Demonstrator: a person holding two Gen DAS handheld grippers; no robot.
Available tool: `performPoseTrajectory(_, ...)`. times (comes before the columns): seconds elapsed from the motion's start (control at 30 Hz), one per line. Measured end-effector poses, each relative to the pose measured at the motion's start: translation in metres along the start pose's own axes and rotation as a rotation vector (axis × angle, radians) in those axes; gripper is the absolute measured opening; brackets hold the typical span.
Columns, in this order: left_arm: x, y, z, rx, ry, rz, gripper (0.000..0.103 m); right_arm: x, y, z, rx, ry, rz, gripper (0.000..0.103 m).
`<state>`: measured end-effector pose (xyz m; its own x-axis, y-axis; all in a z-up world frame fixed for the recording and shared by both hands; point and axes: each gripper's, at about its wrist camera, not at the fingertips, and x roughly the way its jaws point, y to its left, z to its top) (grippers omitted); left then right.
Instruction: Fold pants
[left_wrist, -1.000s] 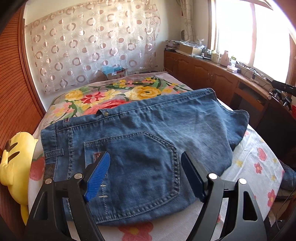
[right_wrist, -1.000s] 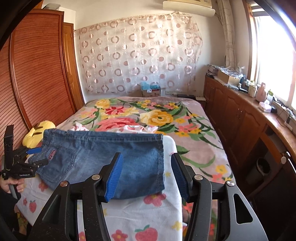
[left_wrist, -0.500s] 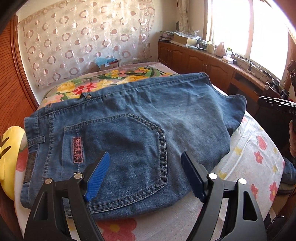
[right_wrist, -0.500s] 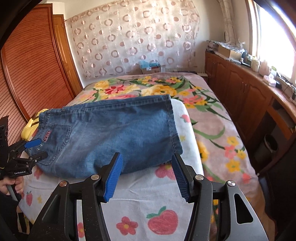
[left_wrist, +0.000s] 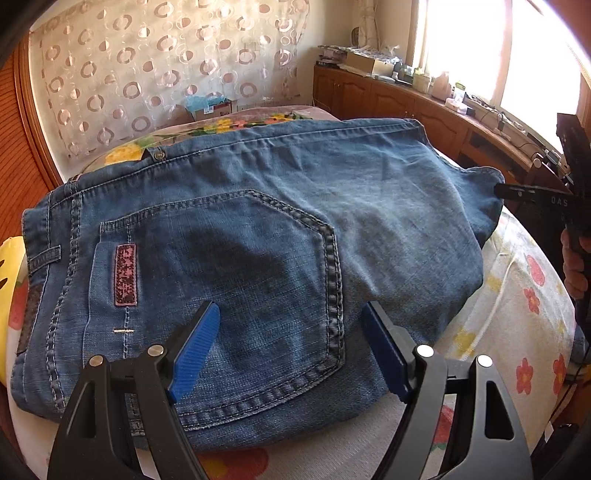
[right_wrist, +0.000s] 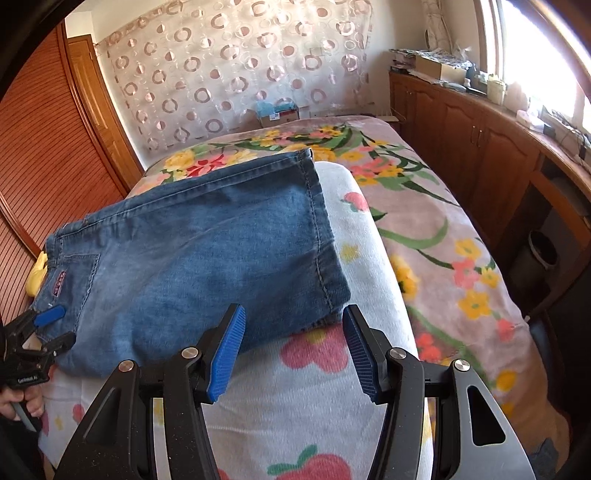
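Blue denim pants (left_wrist: 280, 236) lie folded on a white flowered towel (right_wrist: 295, 406) spread over the bed. My left gripper (left_wrist: 290, 314) hovers open just above the back pocket (left_wrist: 221, 280) near the waistband, nothing between its blue pads. In the right wrist view the same pants (right_wrist: 207, 254) run from the waistband at left to the folded end at right. My right gripper (right_wrist: 293, 314) stands open over the near right corner of that end, apart from the cloth. Each gripper shows at the edge of the other's view: left gripper (right_wrist: 51, 325), right gripper (left_wrist: 532, 194).
A floral blanket (right_wrist: 424, 206) covers the bed beyond the towel. A yellow plush toy (left_wrist: 7, 280) lies at the left edge by the wooden wardrobe (right_wrist: 44, 155). Wooden cabinets (right_wrist: 480, 147) with clutter run under the window at right. A small box (right_wrist: 277, 110) sits by the curtain.
Both grippers have come down and closer to the pants, which now fill more of each view. The right one has also shifted toward the folded end's near corner. Neither opening has changed.
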<state>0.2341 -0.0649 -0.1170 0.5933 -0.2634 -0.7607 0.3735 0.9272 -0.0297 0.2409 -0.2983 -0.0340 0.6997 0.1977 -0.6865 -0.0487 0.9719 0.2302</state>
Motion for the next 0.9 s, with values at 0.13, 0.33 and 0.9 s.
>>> performPoseTrajectory(0.13, 0.003, -0.001, 0.0, 0.01, 0.002, 0.004, 0.08, 0.007, 0.0, 0.002, 0.001, -0.003, -0.006, 0.045)
performPoseTrajectory(0.33, 0.005, 0.0, 0.0, 0.007, 0.013, -0.003, 0.082, 0.006, -0.007, 0.003, 0.007, -0.042, -0.013, 0.009)
performPoseTrajectory(0.9, 0.012, -0.008, 0.002, 0.044, 0.029, 0.042, 0.084, 0.016, -0.015, 0.0, 0.022, 0.009, 0.011, 0.015)
